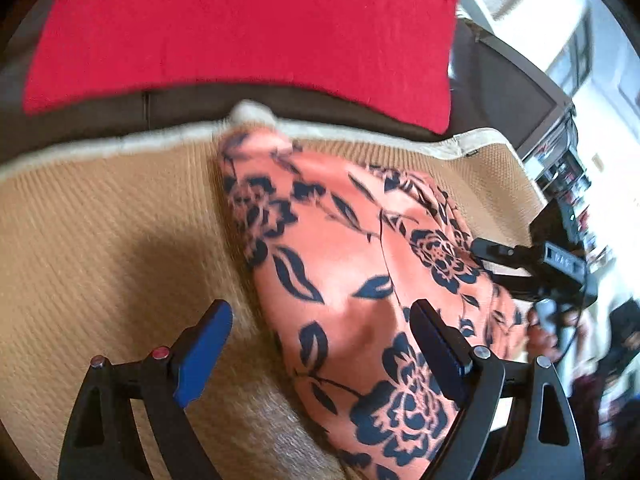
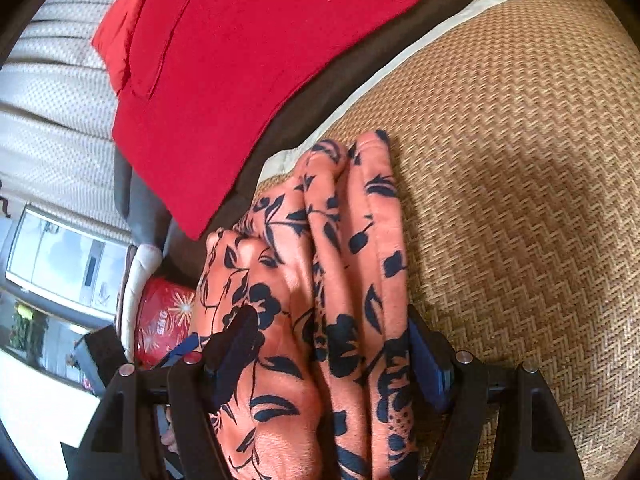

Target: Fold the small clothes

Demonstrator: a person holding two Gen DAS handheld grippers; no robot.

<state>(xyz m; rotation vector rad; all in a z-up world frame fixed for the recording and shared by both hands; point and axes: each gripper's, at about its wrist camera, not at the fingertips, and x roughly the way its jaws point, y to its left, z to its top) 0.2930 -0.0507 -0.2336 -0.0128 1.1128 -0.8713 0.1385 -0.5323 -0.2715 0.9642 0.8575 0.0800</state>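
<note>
Across both wrist views, we see a tan woven mat [image 1: 100,216] with a pale border covering the work surface. Behind it we note a red cloth [image 1: 240,28] draped over a dark brown cushion [image 2: 316,108].

On the mat lies the task item, a salmon-pink garment [image 1: 344,256] with a dark blue flower print. We find it bunched into long folds, one end reaching the mat's pale border near the red cloth.

We see the left gripper [image 1: 324,344] held with its jaws wide apart above the garment's near end. Its left pad is over bare mat and its right pad over the fabric; we see nothing clamped.

We see the right gripper [image 2: 332,356] straddling the bunched folds, with fabric filling the gap between its blue pads. Both pads appear to touch the cloth, but we cannot tell whether they are pressing on it.

Beside the mat's left edge in the right wrist view we note a small red tin [image 2: 164,320].
</note>
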